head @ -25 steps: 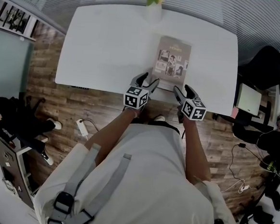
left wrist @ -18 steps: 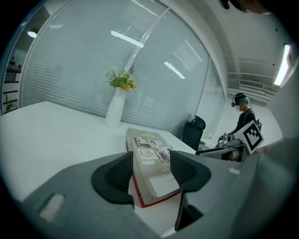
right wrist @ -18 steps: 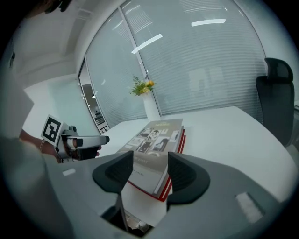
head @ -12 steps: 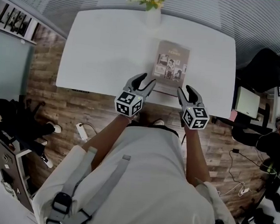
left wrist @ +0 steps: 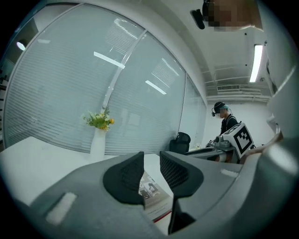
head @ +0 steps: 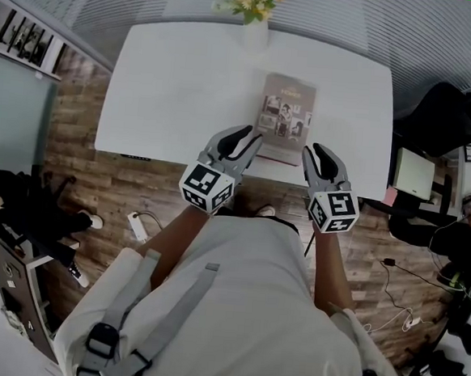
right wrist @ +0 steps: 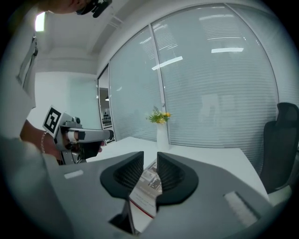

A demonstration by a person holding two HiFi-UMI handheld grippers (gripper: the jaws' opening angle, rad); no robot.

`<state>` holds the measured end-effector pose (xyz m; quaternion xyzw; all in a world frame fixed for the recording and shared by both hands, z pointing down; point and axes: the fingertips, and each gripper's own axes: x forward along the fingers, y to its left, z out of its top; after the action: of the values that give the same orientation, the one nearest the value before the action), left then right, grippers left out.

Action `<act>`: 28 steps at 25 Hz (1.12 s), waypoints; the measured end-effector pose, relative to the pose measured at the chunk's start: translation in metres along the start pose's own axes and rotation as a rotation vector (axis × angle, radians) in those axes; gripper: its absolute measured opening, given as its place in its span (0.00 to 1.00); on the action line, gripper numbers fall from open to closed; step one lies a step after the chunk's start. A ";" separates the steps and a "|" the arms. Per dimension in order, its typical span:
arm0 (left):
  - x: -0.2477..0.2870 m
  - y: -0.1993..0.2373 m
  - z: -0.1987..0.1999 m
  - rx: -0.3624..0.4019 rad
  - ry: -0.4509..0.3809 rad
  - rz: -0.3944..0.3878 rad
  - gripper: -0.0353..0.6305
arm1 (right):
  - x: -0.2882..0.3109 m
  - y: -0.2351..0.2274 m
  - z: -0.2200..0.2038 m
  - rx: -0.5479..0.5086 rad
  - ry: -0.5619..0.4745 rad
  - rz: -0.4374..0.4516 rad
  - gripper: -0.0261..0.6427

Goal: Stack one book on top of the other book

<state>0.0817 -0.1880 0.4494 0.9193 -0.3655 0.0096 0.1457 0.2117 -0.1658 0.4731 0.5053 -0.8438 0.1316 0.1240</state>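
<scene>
A book point(head: 287, 114) with photos on its cover lies on the white table point(head: 171, 81), near the front edge. A red-edged cover point(head: 278, 156) peeks out beneath it, so it rests on another book. My left gripper point(head: 244, 135) hovers above the table's front edge, left of the books. My right gripper point(head: 323, 156) hovers to their right. The jaws of both are closing and stand a narrow gap apart, with nothing between them. In the left gripper view the book point(left wrist: 155, 196) shows below the jaws point(left wrist: 152, 169). In the right gripper view the book point(right wrist: 145, 186) lies beyond the jaws point(right wrist: 150, 170).
A white vase of yellow flowers point(head: 256, 14) stands at the table's far edge. A black office chair point(head: 452, 119) and a side desk point(head: 415, 169) are to the right. Cables point(head: 399, 269) lie on the wooden floor. Another person point(left wrist: 227, 126) stands in the background.
Both grippers have lifted up off the table edge, away from the books, and rolled. Their jaws have narrowed from wide open to a small gap.
</scene>
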 end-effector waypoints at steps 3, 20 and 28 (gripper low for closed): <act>-0.007 -0.010 0.020 0.036 -0.030 -0.012 0.19 | -0.010 0.007 0.021 -0.031 -0.028 -0.002 0.15; -0.043 -0.051 0.131 0.099 -0.156 -0.055 0.06 | -0.061 0.051 0.128 -0.125 -0.128 0.022 0.08; -0.055 -0.064 0.156 0.148 -0.170 -0.055 0.06 | -0.078 0.062 0.156 -0.175 -0.151 0.017 0.05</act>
<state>0.0704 -0.1503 0.2762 0.9347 -0.3493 -0.0457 0.0463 0.1804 -0.1274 0.2943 0.4940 -0.8631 0.0203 0.1026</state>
